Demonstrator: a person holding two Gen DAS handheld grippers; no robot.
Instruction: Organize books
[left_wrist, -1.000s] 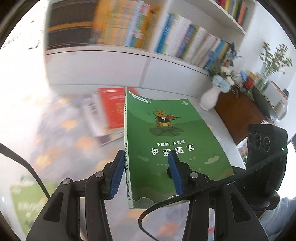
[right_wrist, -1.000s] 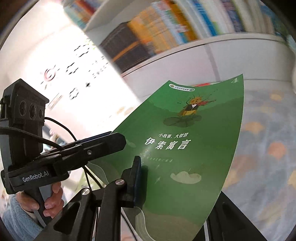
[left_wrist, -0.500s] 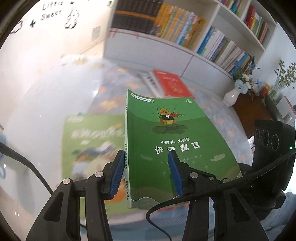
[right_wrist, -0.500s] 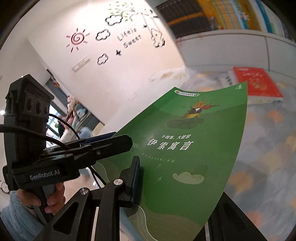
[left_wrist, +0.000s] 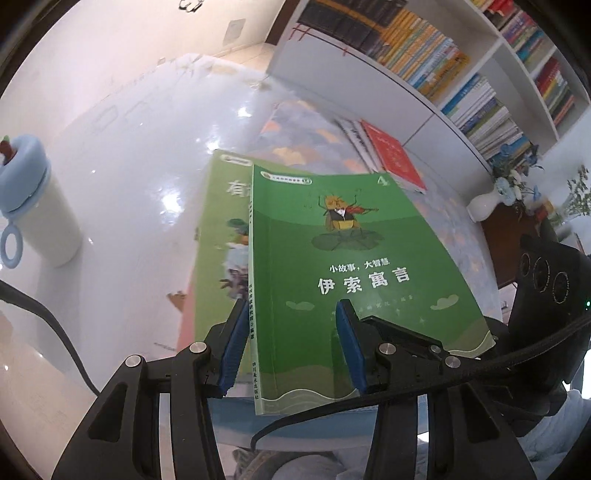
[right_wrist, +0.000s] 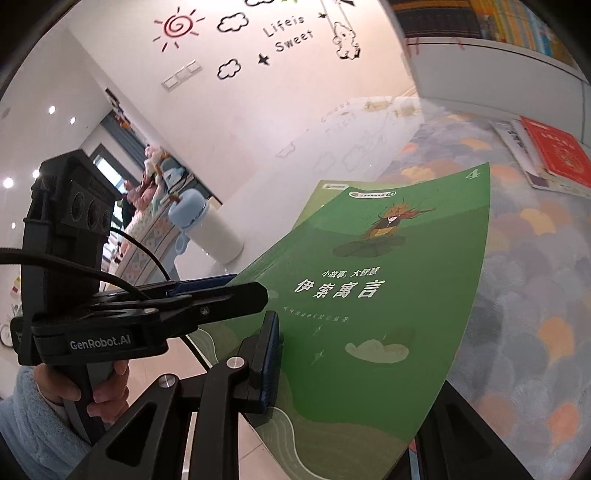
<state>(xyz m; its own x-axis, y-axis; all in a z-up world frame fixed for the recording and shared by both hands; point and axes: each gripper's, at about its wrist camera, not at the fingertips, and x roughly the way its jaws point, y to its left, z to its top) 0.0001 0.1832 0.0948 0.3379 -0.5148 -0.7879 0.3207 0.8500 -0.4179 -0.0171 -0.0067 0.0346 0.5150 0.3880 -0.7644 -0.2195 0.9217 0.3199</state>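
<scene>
A dark green book (left_wrist: 354, 266) with a beetle on its cover is held flat above the table by both grippers. My left gripper (left_wrist: 291, 345) is shut on its spine edge. My right gripper (right_wrist: 343, 373) is shut on the book (right_wrist: 369, 295) at its near edge; only its left finger (right_wrist: 267, 360) shows. A lighter green book (left_wrist: 221, 229) lies on the table under it, offset left, also in the right wrist view (right_wrist: 325, 192). A red book (left_wrist: 393, 160) with white books lies farther back, also in the right wrist view (right_wrist: 554, 155).
A white bottle with a blue lid (left_wrist: 33, 206) stands at the left on the glossy white table (left_wrist: 129, 155). A patterned mat (right_wrist: 535, 277) covers the right part. A white bookshelf (left_wrist: 443, 74) full of books stands behind. A white vase with flowers (left_wrist: 495, 195) is at the right.
Both grippers carried the dark green book left and toward the table's near side. It now hangs over the lighter green book. The shelf has receded and the bottle came into view.
</scene>
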